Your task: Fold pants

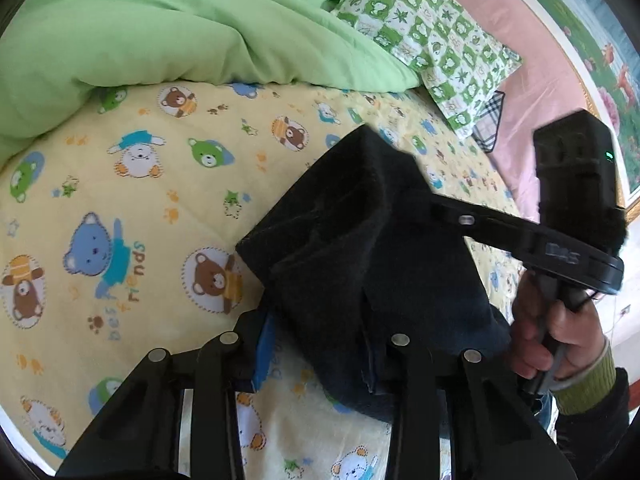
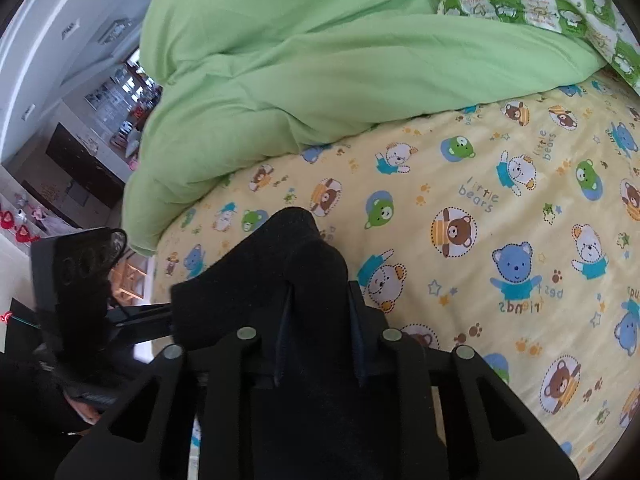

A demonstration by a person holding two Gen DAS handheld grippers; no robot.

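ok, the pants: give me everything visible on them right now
The pants are a dark, nearly black garment of soft, fleecy-looking fabric, bunched into a thick bundle; waistband and legs can't be told apart. They sit above the yellow bear-print sheet; whether their underside rests on it is hidden. The left gripper is shut on the near edge, blue pads at the folds. The right gripper grips another part, fabric heaped up between and over its fingers. No pillow or green duvet touches them.

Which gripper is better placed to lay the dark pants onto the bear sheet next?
Probably left: the left gripper faces open bear sheet beside the pants; the right gripper sits nearer the bed's edge.
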